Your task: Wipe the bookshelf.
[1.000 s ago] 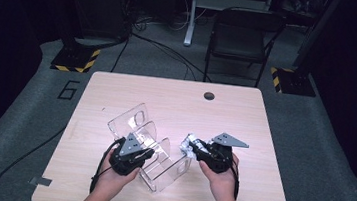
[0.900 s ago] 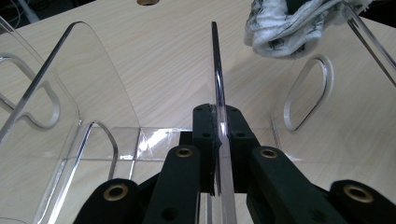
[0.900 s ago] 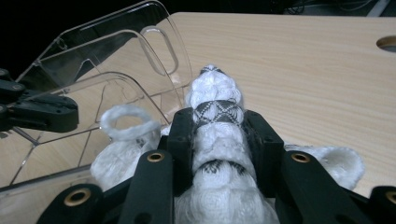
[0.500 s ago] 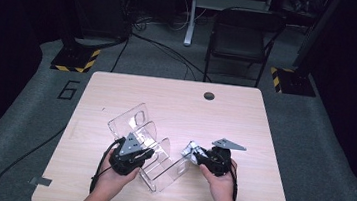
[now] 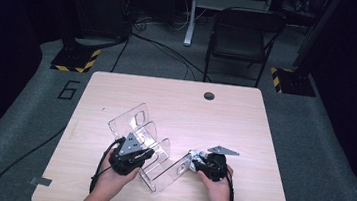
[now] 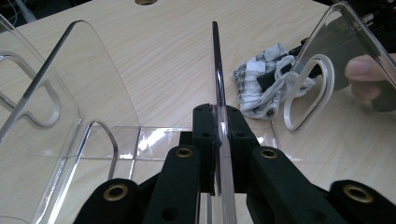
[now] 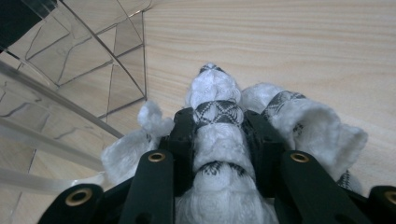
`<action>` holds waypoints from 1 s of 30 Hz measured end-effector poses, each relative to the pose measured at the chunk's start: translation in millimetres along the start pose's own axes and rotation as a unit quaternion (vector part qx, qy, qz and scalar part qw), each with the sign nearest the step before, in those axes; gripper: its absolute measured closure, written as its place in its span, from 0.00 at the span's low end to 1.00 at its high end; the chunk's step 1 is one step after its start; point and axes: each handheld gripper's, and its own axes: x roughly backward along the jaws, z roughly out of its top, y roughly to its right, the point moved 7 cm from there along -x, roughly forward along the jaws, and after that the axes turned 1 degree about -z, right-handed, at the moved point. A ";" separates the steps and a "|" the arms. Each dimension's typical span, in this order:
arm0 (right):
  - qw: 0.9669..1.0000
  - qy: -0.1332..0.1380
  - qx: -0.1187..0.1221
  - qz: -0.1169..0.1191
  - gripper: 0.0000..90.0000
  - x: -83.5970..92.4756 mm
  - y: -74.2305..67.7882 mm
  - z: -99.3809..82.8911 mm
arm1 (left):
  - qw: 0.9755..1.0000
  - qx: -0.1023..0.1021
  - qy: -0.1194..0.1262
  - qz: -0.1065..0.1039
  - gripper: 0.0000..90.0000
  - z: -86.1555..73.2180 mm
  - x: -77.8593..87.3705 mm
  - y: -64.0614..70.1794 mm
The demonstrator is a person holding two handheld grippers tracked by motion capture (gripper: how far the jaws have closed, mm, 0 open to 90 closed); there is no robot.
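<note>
Left gripper [image 5: 137, 152], near-left part of the table [image 5: 176, 100]: clamped on one upright divider [image 6: 217, 84] of the clear acrylic rack [image 5: 136, 126], pads pressed flat against both faces of the thin pane, as seen in the left gripper view. Held by the person's left hand [image 5: 116, 174], cable trailing off toward the near edge. Rack stood on the light wooden table top, slanted from far left to near right, several clear dividers with rounded tops and cut-out loops rising from one base plate. One divider to the left of the gripped pane, another [image 6: 336, 51] to its right, tilted.

Just right of the rack's near end: a white cloth with a dark woven pattern [image 5: 196, 158], bunched up, low over the table and close beside the rightmost divider. In the left gripper view, cloth [image 6: 261, 84] visible behind that divider's loop, a fingertip showing through the clear pane further right.

Right gripper [image 5: 200, 164], near-right part of the table: closed on the bunched cloth [image 7: 215, 116], fabric squeezed between the two black jaws and bulging out on either side and beyond the tips. Held by the right hand [image 5: 215, 182], grey three-cornered plate on top, pointed left toward the rack. Whether the cloth touched the table: impossible to tell.

Far beyond the table: a black chair [image 5: 241, 31] on grey floor.
</note>
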 end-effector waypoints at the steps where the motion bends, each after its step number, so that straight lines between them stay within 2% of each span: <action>1: 1.000 -0.002 -0.004 0.002 0.75 -0.2 0.2 -1.6 | 1.000 0.000 0.000 0.000 0.95 0.0 0.0 0.0; 4: 1.000 0.000 -0.007 0.004 0.75 -0.7 0.1 -2.2 | 1.000 0.000 0.000 -0.001 0.95 0.0 0.0 0.0; 5: 1.000 0.001 0.002 0.004 0.75 -1.1 1.0 -1.2 | 1.000 0.000 0.000 -0.001 0.95 0.0 0.0 0.0; 7: 1.000 -0.006 0.001 0.001 0.76 -0.2 0.1 0.8 | 1.000 0.000 0.000 0.000 0.95 0.0 0.0 0.0; 9: 1.000 -0.008 -0.013 0.000 0.76 4.8 -3.6 5.5 | 1.000 0.000 0.000 -0.001 0.95 0.0 0.0 0.0; 10: 1.000 -0.004 -0.015 0.001 0.76 7.3 -5.1 8.0 | 1.000 0.000 0.000 -0.001 0.95 0.0 0.0 0.0; 12: 1.000 0.017 -0.003 0.004 0.76 13.6 -7.5 16.1 | 1.000 0.000 0.000 -0.001 0.95 0.0 0.0 0.0; 16: 0.999 0.033 0.010 0.002 0.76 21.0 -11.8 23.2 | 1.000 0.000 0.001 0.000 0.95 0.0 0.0 0.1; 18: 0.999 0.038 0.009 0.001 0.76 20.0 -10.8 21.4 | 1.000 0.000 0.000 0.000 0.95 0.0 0.0 0.1; 20: 1.000 0.031 -0.001 0.000 0.76 16.4 -9.2 16.2 | 1.000 0.000 0.000 0.000 0.95 0.0 0.0 0.1; 21: 1.000 0.031 0.002 -0.001 0.76 13.6 -7.5 13.8 | 1.000 0.000 0.000 0.000 0.95 0.0 0.0 0.0; 23: 1.000 0.021 -0.003 -0.004 0.76 8.6 -5.4 7.7 | 1.000 0.000 0.000 -0.001 0.95 0.0 0.0 0.0; 25: 1.000 0.004 0.002 -0.013 0.76 2.2 -2.7 0.5 | 1.000 0.000 0.000 0.000 0.95 0.0 0.0 0.0; 30: 1.000 0.007 0.004 -0.014 0.76 -1.9 -1.1 -4.2 | 1.000 0.000 0.000 0.000 0.95 0.0 0.0 0.1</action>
